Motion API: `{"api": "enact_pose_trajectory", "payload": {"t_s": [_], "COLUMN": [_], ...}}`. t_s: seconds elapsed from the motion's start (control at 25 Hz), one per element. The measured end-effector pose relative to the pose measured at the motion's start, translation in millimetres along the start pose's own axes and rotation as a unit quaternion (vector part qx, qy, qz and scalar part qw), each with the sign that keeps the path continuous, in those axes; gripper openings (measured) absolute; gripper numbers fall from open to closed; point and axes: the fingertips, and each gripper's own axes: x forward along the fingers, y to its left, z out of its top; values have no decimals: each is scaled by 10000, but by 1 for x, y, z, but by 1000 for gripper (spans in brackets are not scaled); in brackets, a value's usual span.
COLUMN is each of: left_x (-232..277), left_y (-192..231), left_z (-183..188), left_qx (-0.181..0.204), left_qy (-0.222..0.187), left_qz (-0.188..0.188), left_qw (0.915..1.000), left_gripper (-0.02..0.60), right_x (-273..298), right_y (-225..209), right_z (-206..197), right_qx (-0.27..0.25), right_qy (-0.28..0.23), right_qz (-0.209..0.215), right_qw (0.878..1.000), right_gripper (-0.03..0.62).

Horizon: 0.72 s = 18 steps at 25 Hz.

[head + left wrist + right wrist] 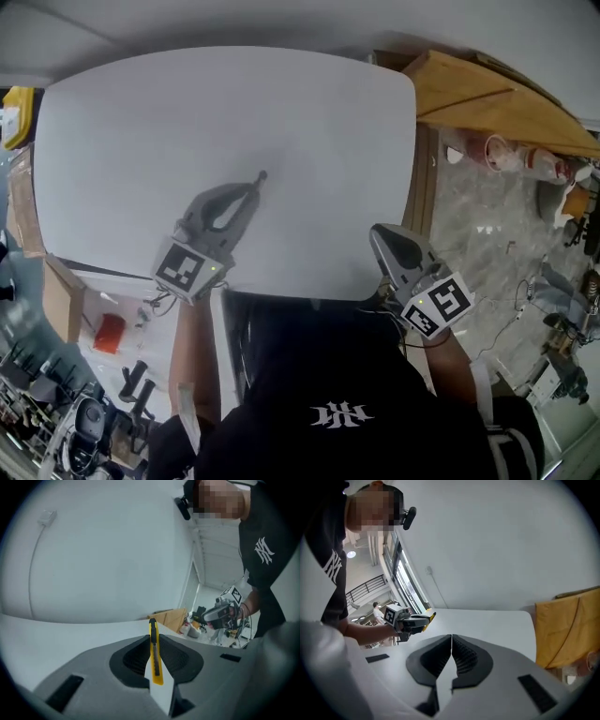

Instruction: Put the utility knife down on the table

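The yellow utility knife [153,653] stands edge-on between the jaws of my left gripper [152,637], which is shut on it. In the head view this left gripper [251,185] hovers over the white table [309,122], left of centre, with the knife's dark tip [262,175] poking out toward the far right. The right gripper view shows the knife [429,617] as a yellow sliver at the left gripper's front. My right gripper [380,232] sits at the table's near right edge. Its jaws [451,639] are shut with nothing between them.
Wooden boards [487,94] lean beyond the table's right side, above a cluttered floor. A cardboard box [61,300] and a red object [110,333] lie low at the left. The person's dark shirt [337,403] fills the bottom of the head view.
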Motion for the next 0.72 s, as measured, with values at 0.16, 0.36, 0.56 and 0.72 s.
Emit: {"api": "enact_pose_trajectory", "payload": {"t_s": [0.16, 0.36, 0.56, 0.72], "left_x": [40, 75, 92, 96], "left_y": [27, 55, 69, 77], "left_z": [-27, -60, -88, -101], "left_qx": [133, 380, 637, 844], "left_qy": [533, 1136, 1602, 1911], "left_qz": [402, 621, 694, 724], "left_qw": [9977, 9908, 9826, 9753], "left_gripper": [58, 58, 58, 57], "right_x": [41, 85, 114, 132], "right_y": [-40, -80, -93, -92], "right_z": [-1, -3, -14, -20], "right_qx": [-226, -155, -130, -111], "right_qy": [67, -197, -290, -381], "right_qz": [408, 603, 806, 922], "right_qw": [9989, 9979, 9962, 9949], "right_gripper": [5, 5, 5, 5]}}
